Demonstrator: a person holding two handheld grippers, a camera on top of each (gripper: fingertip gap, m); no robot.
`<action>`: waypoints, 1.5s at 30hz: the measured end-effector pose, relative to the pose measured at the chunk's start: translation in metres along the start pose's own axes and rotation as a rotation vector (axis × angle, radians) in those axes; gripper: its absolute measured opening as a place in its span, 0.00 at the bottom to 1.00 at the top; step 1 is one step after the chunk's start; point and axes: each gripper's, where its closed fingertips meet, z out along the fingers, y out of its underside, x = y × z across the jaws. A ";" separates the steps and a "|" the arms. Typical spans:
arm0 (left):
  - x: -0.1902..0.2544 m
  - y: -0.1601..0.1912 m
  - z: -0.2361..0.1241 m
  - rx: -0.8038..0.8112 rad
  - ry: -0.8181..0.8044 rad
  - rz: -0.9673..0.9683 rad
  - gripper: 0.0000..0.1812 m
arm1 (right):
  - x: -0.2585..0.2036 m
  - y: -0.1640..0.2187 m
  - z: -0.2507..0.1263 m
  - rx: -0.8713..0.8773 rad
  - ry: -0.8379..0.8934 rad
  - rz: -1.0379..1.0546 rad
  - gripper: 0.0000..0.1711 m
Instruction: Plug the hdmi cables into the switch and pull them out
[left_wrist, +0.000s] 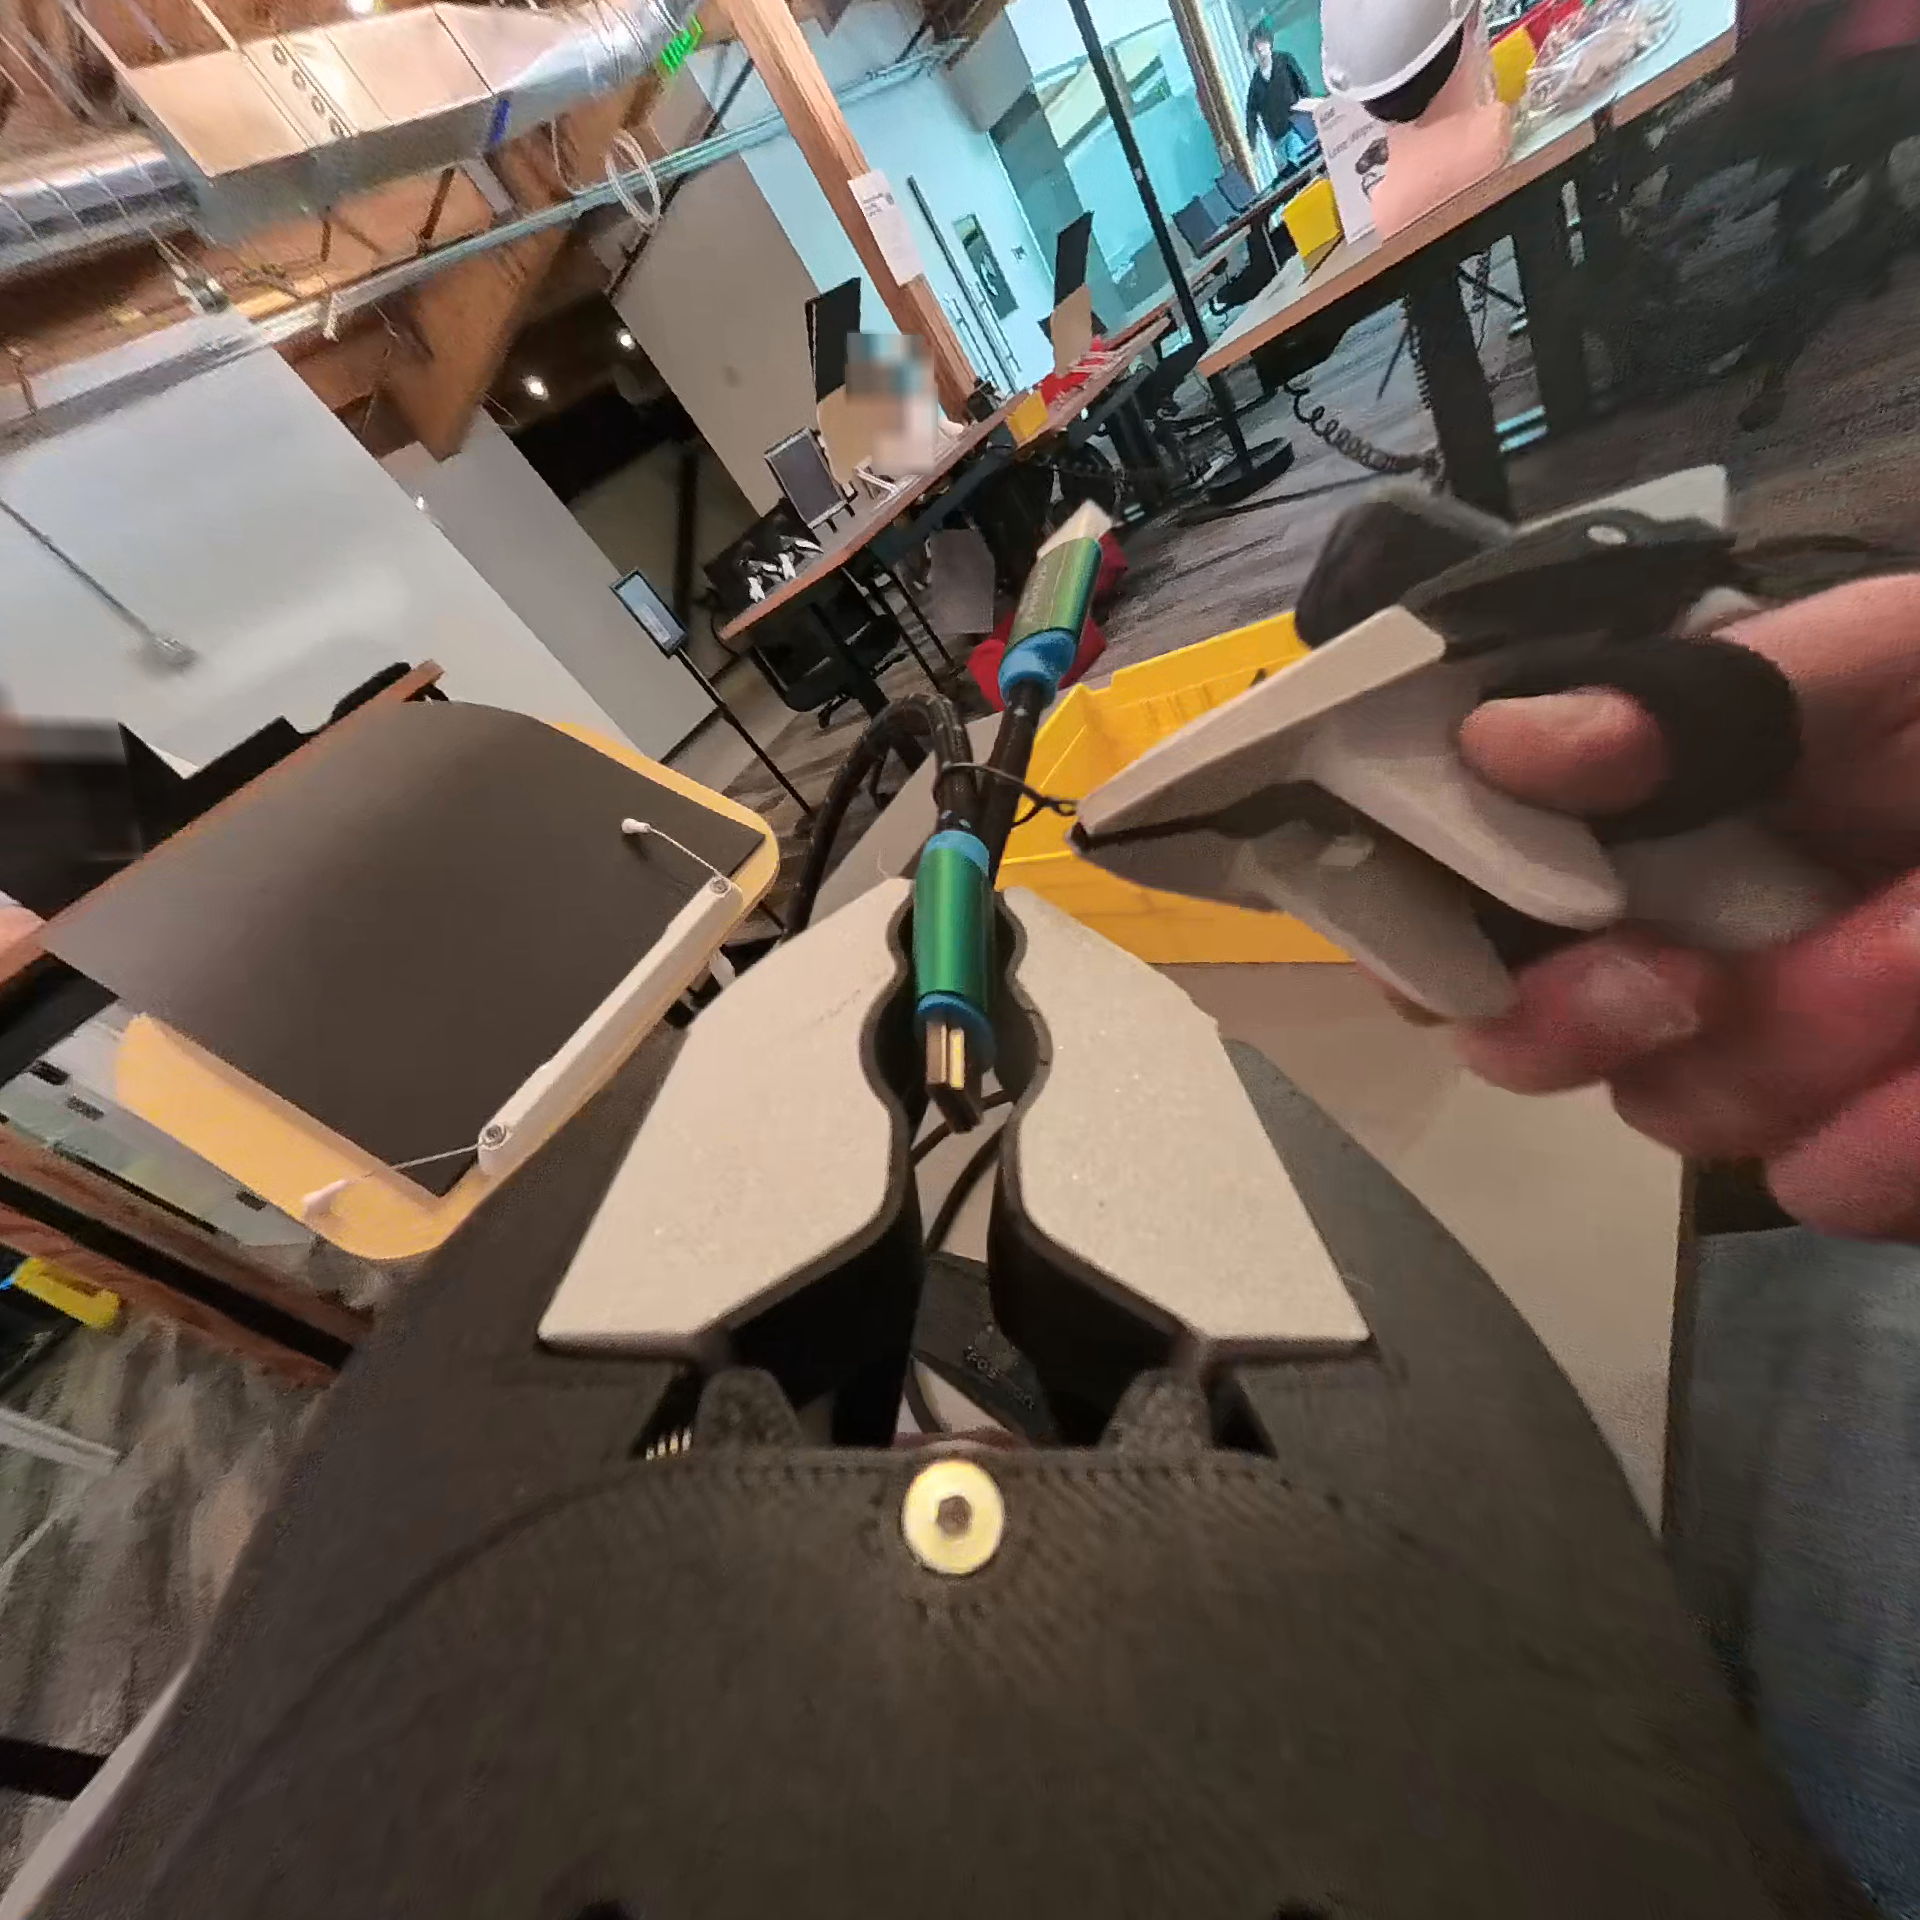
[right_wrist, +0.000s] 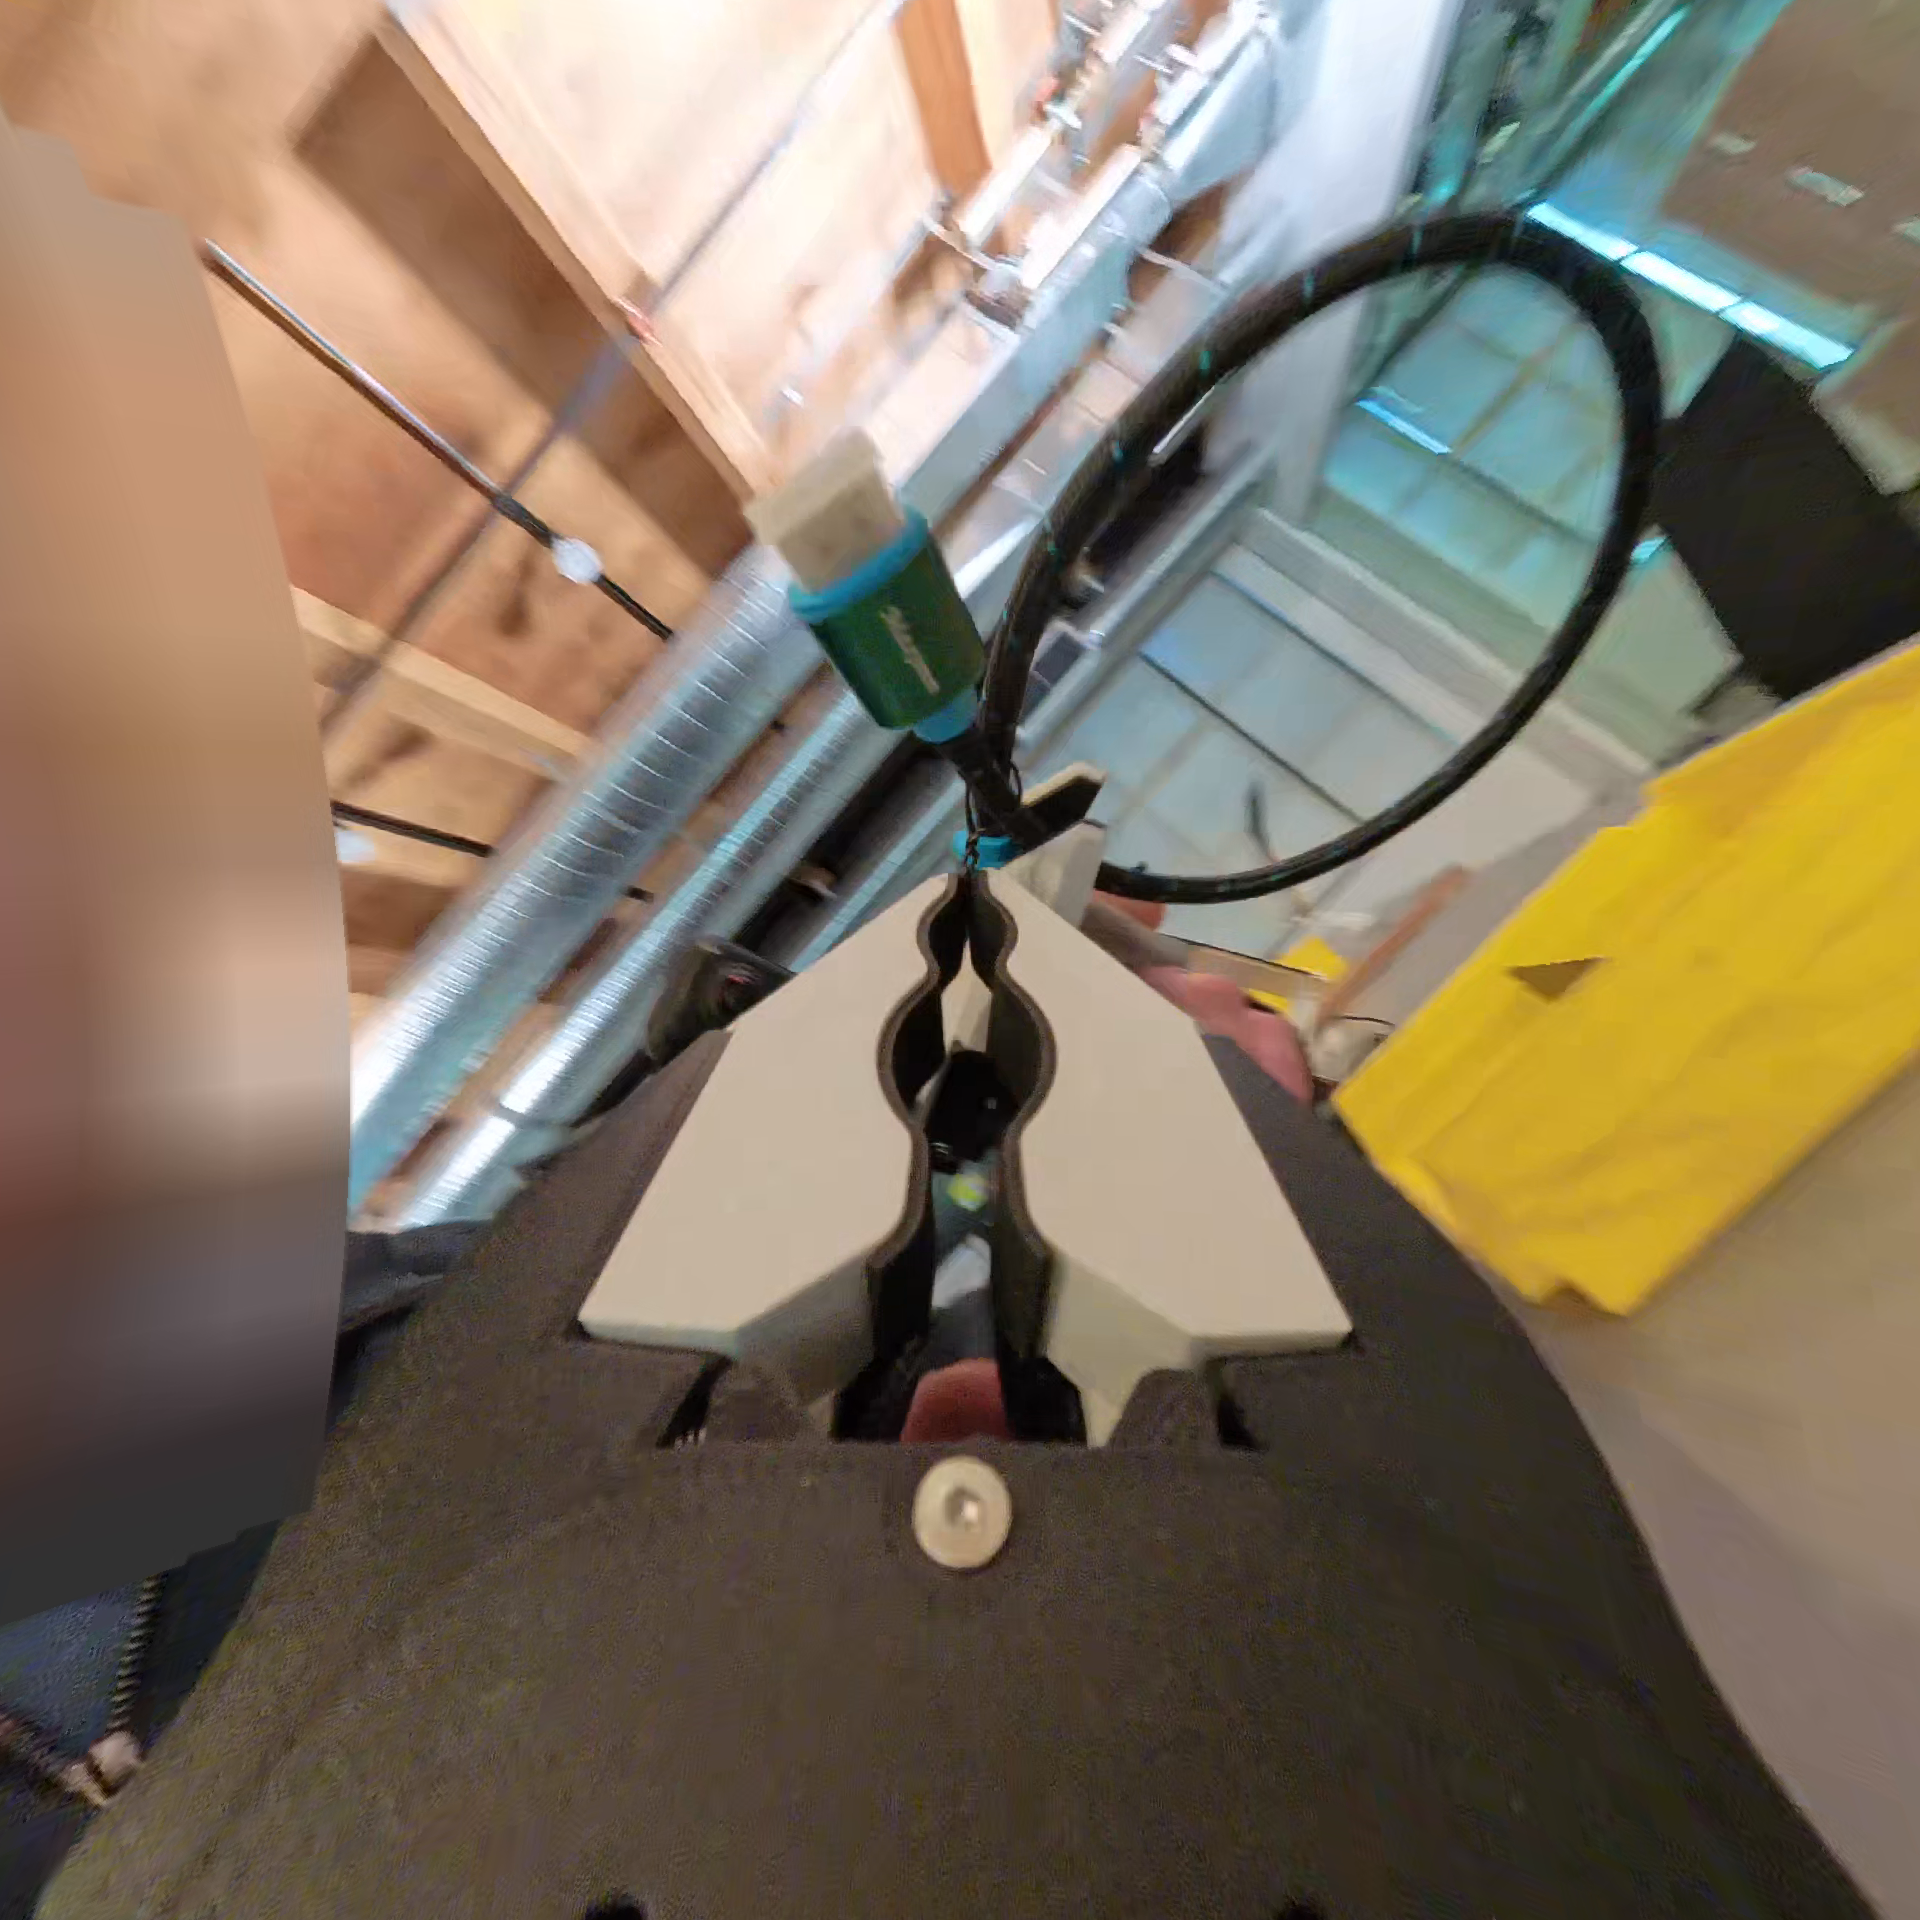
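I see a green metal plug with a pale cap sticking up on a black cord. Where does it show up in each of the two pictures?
Left wrist view: the capped green metal plug sits just above centre, rising beyond the left claw, which grips the bare green plug.
Right wrist view: upper middle, tilted left, above the right claw.
Shared landmark: the yellow plastic bin, right of the plug in both.

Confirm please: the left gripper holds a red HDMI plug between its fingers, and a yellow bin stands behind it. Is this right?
Not quite. The HDMI plug between the fingers of the left gripper has a green body with blue ends, not red; the left wrist view shows this. The rest stands: the gripper is closed on it, and the yellow bin is behind.
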 end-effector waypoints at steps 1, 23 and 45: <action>0.001 0.000 -0.001 0.017 -0.009 0.020 0.05 | -0.003 0.004 0.003 0.014 -0.043 0.048 0.00; -0.009 0.006 0.002 -0.083 0.019 -0.135 0.05 | 0.025 -0.006 0.003 -0.610 0.732 -1.960 0.08; -0.008 0.004 0.002 -0.053 -0.008 -0.102 0.05 | 0.018 -0.006 0.004 -0.379 0.487 -1.073 0.00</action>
